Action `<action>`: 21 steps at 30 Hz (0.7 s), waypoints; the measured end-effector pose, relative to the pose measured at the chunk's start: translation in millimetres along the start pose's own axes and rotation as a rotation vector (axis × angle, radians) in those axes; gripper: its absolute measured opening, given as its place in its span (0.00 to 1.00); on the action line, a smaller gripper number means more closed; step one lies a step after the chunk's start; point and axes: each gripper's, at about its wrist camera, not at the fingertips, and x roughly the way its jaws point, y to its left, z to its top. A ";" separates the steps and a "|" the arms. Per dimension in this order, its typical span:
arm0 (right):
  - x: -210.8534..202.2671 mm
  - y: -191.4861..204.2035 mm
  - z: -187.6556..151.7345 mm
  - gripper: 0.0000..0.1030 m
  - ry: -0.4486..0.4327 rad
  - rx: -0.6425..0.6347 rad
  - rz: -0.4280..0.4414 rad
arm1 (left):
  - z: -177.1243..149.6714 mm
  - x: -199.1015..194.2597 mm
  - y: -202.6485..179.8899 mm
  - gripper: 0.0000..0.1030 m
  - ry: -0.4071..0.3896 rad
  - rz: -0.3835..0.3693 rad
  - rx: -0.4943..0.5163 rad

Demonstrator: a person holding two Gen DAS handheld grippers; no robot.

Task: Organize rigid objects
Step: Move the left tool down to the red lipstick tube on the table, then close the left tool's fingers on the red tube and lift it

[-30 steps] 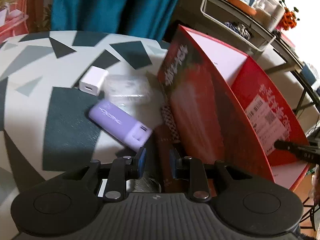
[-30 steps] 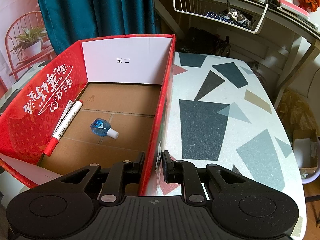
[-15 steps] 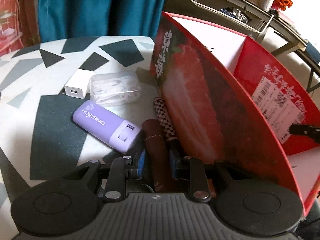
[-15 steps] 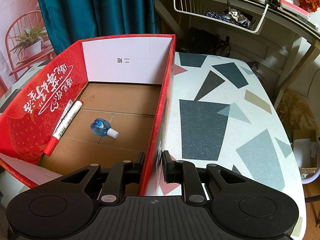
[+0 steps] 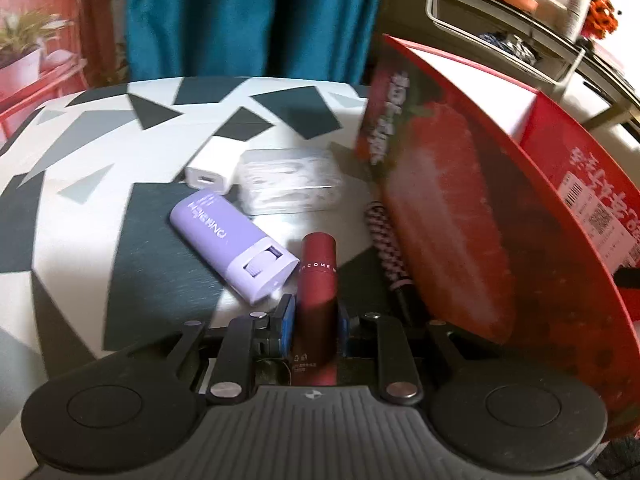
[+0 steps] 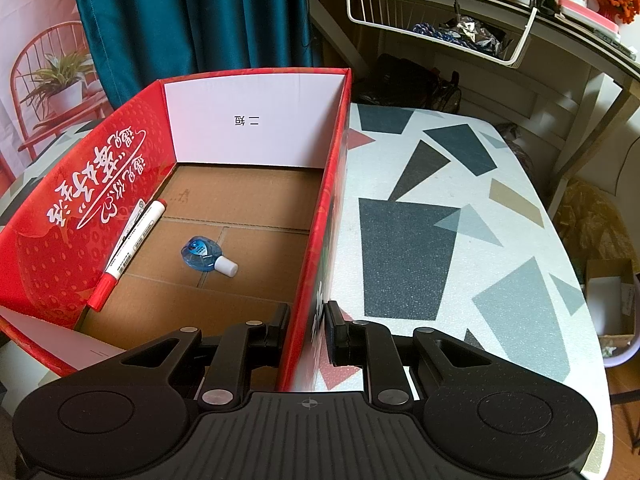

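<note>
Pinched between the left claw (image 5: 313,322) pads, the red tube (image 5: 317,280) could be dropped if knocked against the box (image 6: 320,216) wall gripped in the right claw (image 6: 307,330).

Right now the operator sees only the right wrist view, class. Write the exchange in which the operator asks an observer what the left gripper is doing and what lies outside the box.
Operator: What is the left gripper doing?
Observer: The left gripper is shut on a red tube. Its jaws have just been closing on it.
Operator: What else lies outside the box?
Observer: A purple case, a white charger, a clear case and a checked pen lie on the table beside the box.
</note>
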 end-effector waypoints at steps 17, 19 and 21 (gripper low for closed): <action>0.1 0.2 0.1 0.17 0.000 0.000 0.000 | -1.1 4.3 13.8 0.23 -0.015 0.105 -0.039; 0.2 0.3 0.2 0.17 0.001 -0.001 0.000 | -2.0 5.0 12.7 0.23 -0.027 0.112 -0.025; 0.1 0.2 0.1 0.17 0.001 -0.001 -0.001 | -5.1 4.1 12.0 0.23 -0.045 0.116 -0.024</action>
